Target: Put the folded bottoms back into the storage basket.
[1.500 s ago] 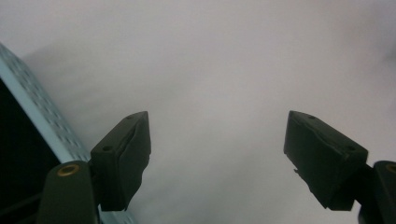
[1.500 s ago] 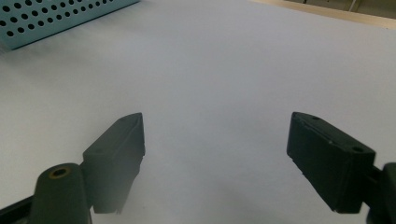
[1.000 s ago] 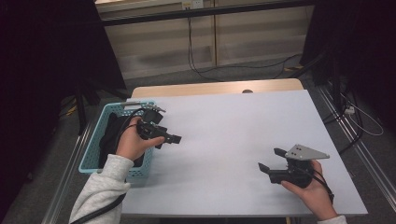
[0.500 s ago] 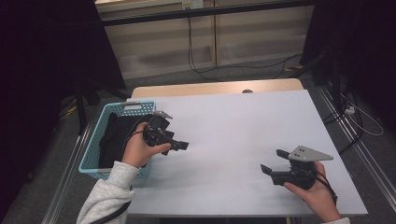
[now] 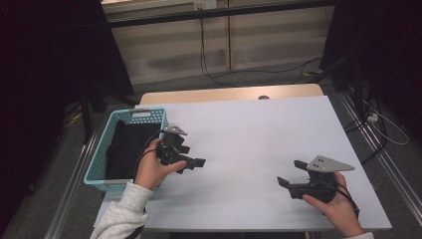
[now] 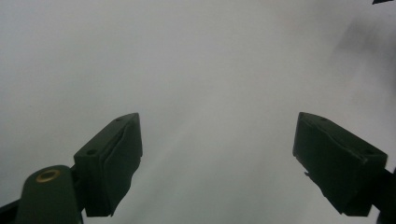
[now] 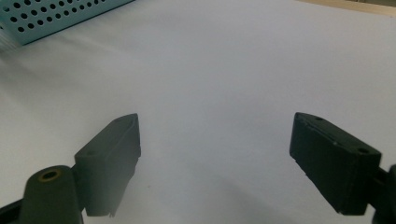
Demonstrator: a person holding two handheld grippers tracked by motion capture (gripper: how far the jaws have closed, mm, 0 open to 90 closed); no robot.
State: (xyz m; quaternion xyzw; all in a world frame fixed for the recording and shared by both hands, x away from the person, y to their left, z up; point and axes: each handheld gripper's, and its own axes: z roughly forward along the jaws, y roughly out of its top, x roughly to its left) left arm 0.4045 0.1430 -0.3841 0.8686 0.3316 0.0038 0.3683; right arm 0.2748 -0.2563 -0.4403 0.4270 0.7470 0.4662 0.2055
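Our left hand-held gripper [image 5: 191, 163] sits just beside the blue basket [image 5: 99, 164], on the side away from the floor, low over the white tabletop [image 5: 249, 134]. Its jaws are wide apart and have just been opening more, with nothing between them. Our right hand-held gripper [image 5: 290, 175] is far from the basket, near the front corner of the tabletop. Its jaws stand wide too, and they hold nothing.

Inside the basket lies a black cloth [image 5: 124, 149], all bunched up. We think it is soft and light and will bend and droop when we lift it. It will not break. We would pinch a thick fold on top, near the basket wall closest to our left gripper, so the cloth does not slip out.
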